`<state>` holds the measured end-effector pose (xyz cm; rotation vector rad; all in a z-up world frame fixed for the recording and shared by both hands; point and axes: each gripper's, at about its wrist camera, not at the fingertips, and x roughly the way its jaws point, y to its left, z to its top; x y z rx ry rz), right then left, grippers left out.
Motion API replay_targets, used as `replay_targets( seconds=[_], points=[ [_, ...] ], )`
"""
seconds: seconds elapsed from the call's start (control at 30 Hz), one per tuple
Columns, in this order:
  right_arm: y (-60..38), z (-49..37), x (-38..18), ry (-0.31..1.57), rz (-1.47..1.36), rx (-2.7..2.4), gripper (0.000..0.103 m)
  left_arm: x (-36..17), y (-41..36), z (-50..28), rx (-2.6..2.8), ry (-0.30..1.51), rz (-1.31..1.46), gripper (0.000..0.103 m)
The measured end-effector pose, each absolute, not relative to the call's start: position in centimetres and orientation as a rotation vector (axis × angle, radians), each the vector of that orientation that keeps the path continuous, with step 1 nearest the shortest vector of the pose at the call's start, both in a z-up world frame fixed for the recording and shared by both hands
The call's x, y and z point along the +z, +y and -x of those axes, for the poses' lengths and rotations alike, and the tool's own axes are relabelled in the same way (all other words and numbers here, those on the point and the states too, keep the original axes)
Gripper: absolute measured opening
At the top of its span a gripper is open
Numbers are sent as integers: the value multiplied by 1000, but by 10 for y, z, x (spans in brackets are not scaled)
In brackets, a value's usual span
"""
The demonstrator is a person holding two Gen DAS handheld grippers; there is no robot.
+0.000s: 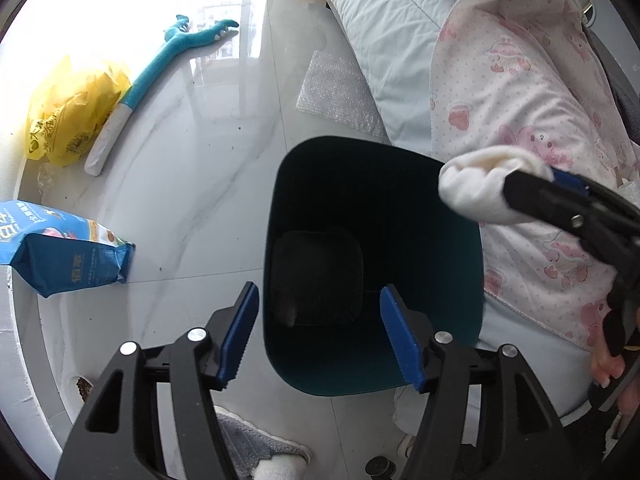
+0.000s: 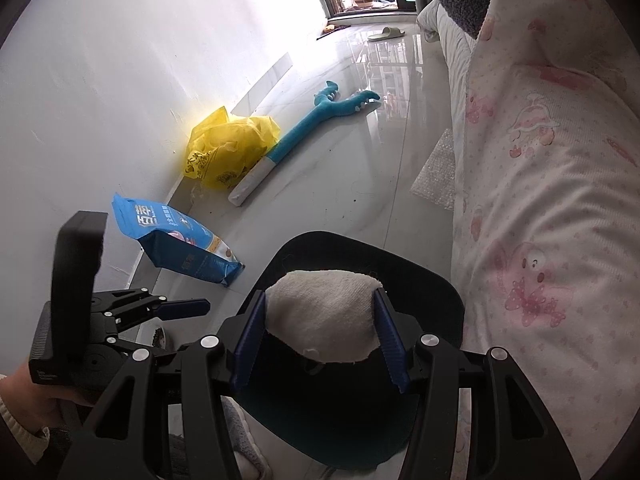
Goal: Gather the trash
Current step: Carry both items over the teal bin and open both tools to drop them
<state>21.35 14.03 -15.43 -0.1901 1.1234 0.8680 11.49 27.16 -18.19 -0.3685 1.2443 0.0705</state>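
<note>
The white fluffy cloth wad (image 2: 324,312) is hiding the inside of the dark teal plastic bin (image 2: 436,288). The frame edge is cutting off the blue printed snack bag (image 1: 60,252).

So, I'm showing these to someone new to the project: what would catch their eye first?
Probably the white cloth wad clamped in the right gripper above the dark bin beside the bed. Next, the left gripper, open and empty over that bin, and the yellow bag by the wall.

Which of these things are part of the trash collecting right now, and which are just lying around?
In use:
- white wad, pinched in the right tool
- dark bin below it
- left tool, open and empty

Lying about:
- yellow bag
- blue pouch
- teal plush toy
- bubble wrap
- slipper
</note>
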Motion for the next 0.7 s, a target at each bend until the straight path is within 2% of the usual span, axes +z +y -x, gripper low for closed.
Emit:
replay_targets(
  seconds=[0.7],
  points=[
    [169,-211,-212,1242,266,786,54,-98,295,-89,133,900,268,73]
  ],
)
